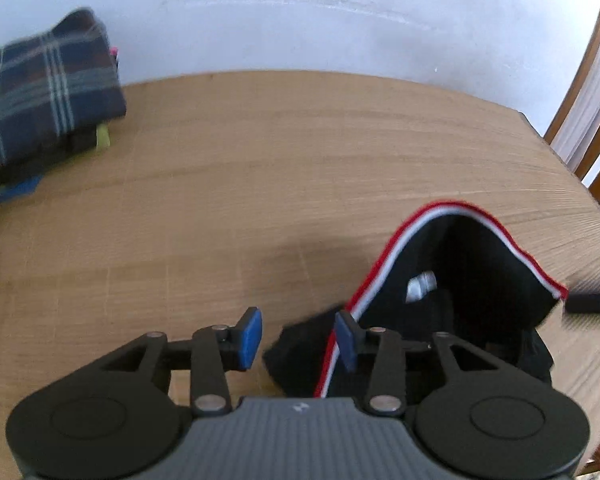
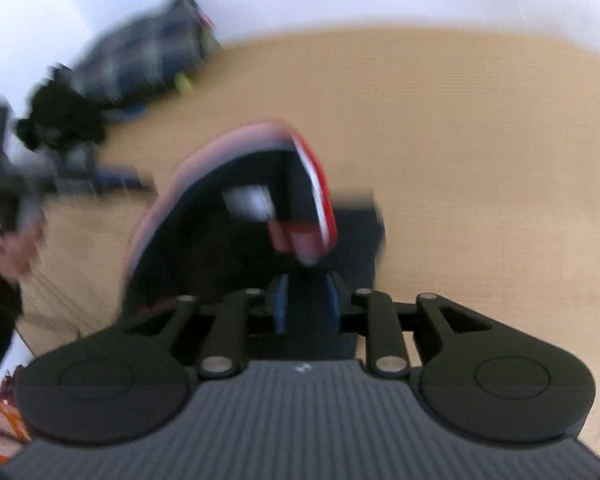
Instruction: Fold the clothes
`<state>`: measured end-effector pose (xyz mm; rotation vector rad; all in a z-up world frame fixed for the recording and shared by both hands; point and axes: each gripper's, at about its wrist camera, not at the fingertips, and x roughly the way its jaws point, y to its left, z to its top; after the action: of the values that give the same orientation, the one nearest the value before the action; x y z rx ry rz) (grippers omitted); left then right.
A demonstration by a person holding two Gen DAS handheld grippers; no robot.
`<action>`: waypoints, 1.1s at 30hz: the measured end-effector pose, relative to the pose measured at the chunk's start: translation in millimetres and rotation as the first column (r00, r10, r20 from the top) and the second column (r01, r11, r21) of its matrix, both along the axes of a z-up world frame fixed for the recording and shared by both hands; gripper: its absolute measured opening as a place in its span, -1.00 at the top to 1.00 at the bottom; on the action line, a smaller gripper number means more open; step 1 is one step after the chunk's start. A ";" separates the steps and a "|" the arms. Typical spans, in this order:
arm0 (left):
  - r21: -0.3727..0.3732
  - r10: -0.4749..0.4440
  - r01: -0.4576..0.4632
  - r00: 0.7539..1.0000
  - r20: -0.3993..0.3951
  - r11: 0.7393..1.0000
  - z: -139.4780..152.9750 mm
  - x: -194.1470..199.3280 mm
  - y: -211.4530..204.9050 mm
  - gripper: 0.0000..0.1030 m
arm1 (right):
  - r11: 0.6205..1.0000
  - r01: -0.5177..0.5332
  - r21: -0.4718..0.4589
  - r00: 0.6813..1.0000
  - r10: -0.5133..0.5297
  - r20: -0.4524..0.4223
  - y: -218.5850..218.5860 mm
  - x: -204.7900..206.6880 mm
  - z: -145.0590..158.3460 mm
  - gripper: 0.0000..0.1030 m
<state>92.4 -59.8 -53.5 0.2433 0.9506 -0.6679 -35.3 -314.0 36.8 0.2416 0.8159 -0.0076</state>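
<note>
A black garment (image 1: 460,272) with red and white trim stands bunched up over the wooden table (image 1: 260,160), at lower right in the left wrist view. My left gripper (image 1: 300,338) is open, its blue pads apart, with a black corner of the garment lying between them. In the blurred right wrist view the same garment (image 2: 204,248) rises just ahead of my right gripper (image 2: 305,306), whose blue pads are close together on black cloth. A white label (image 2: 250,202) shows inside the garment.
A stack of folded clothes topped by a dark plaid piece (image 1: 40,92) sits at the table's far left; it also shows in the right wrist view (image 2: 140,60). A white wall is behind the table. A wooden frame (image 1: 596,80) stands at far right.
</note>
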 end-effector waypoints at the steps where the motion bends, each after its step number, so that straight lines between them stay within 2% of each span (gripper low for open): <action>1: -0.002 -0.004 0.004 1.000 -0.007 1.000 -1.3 -2.8 2.9 0.15 | 0.998 -0.042 -0.044 0.998 0.044 0.055 2.4 9.6 9.1 -0.18; 2: -0.004 -0.008 0.008 1.000 -0.014 1.000 -2.7 -5.6 5.9 0.15 | 0.991 -0.091 -0.099 0.990 0.101 0.102 7.3 21.2 14.5 -0.51; 3: -0.006 -0.012 0.012 1.000 -0.021 1.000 -4.0 -8.3 8.8 0.15 | 0.975 -0.157 -0.155 0.974 0.178 0.137 13.1 34.7 16.3 -0.63; 5: -0.009 -0.021 0.020 0.999 -0.035 1.000 -6.7 -13.9 14.7 0.14 | 0.911 -0.317 -0.262 0.916 0.366 0.164 26.1 66.1 12.8 -0.59; 8: -0.016 -0.035 0.034 0.998 -0.055 0.999 -10.8 -21.9 22.9 0.09 | 0.774 -0.528 -0.351 0.809 0.584 0.071 50.2 112.9 -7.1 -0.59; 10: -0.019 -0.045 0.044 0.997 -0.060 0.999 -13.9 -24.9 23.1 0.02 | 0.678 -0.640 -0.362 0.730 0.683 -0.011 62.7 134.8 -22.2 -0.59; 11: -0.015 -0.043 0.042 0.997 -0.064 0.999 -16.3 -25.4 22.7 0.02 | 0.643 -0.680 -0.351 0.700 0.713 -0.050 66.1 144.8 -28.9 -0.59; 13: -0.013 -0.038 0.037 0.996 -0.087 0.999 -22.2 -22.9 22.6 0.02 | 0.606 -0.735 -0.303 0.660 0.742 -0.119 68.3 162.9 -39.5 -0.58; 14: -0.017 -0.036 0.034 0.994 -0.104 0.999 -25.3 -19.9 23.3 0.04 | 0.608 -0.749 -0.264 0.654 0.741 -0.149 67.2 168.8 -43.2 -0.57; 15: -0.026 -0.033 0.030 0.992 -0.120 0.999 -27.9 -17.2 24.2 0.07 | 0.613 -0.758 -0.223 0.650 0.738 -0.180 65.7 173.9 -47.2 -0.46; 16: -0.044 -0.030 0.025 0.990 -0.135 0.999 -28.9 -15.1 25.8 0.32 | 0.621 -0.760 -0.191 0.650 0.729 -0.214 64.2 178.4 -51.2 -0.37; 17: -0.066 -0.029 0.020 0.988 -0.150 0.998 -29.3 -13.0 27.3 0.45 | 0.635 -0.754 -0.171 0.656 0.714 -0.243 62.3 181.2 -53.8 -0.33; 19: -0.099 -0.027 0.011 0.986 -0.165 0.995 -26.6 -8.5 26.8 0.53 | 0.658 -0.738 -0.149 0.674 0.704 -0.225 58.2 177.2 -51.6 -0.24; 20: -0.107 -0.024 0.006 0.986 -0.167 0.994 -25.2 -6.1 25.5 0.55 | 0.665 -0.732 -0.147 0.681 0.706 -0.195 54.2 174.8 -48.9 0.03; 21: -0.116 -0.021 0.001 0.985 -0.169 0.993 -23.7 -3.7 24.2 0.55 | 0.674 -0.724 -0.145 0.689 0.704 -0.170 51.4 174.1 -47.6 0.49; 22: -0.122 -0.017 -0.003 0.985 -0.170 0.993 -22.4 -1.1 22.4 0.56 | 0.693 -0.708 -0.134 0.706 0.692 -0.153 48.3 175.3 -46.9 0.65; 23: -0.121 -0.014 -0.006 0.986 -0.167 0.993 -21.7 2.0 19.1 0.56 | 0.719 -0.683 -0.126 0.730 0.669 -0.138 42.7 177.1 -46.7 0.69; 27: -0.115 0.052 -0.070 0.987 -0.155 0.991 -18.1 12.5 8.6 0.56 | 0.816 -0.555 -0.162 0.832 0.542 -0.121 21.9 189.0 -58.0 0.69; 30: -0.104 0.073 -0.088 0.987 -0.140 0.991 -12.2 12.8 12.0 0.54 | 0.854 -0.508 -0.114 0.861 0.501 -0.086 8.9 186.8 -57.6 0.61; 31: -0.107 0.053 -0.068 0.989 -0.136 0.992 -10.2 9.8 14.6 0.49 | 0.844 -0.529 -0.089 0.849 0.525 -0.064 6.4 182.4 -51.7 0.58; 33: -0.100 0.019 -0.033 0.990 -0.137 0.994 -8.5 6.9 18.6 0.41 | 0.761 -0.643 -0.083 0.765 0.643 -0.025 10.9 170.0 -32.2 0.08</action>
<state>99.3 -41.1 -62.1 0.0957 1.0447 -0.7135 134.8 -303.1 4.6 -0.1368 0.8584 0.6120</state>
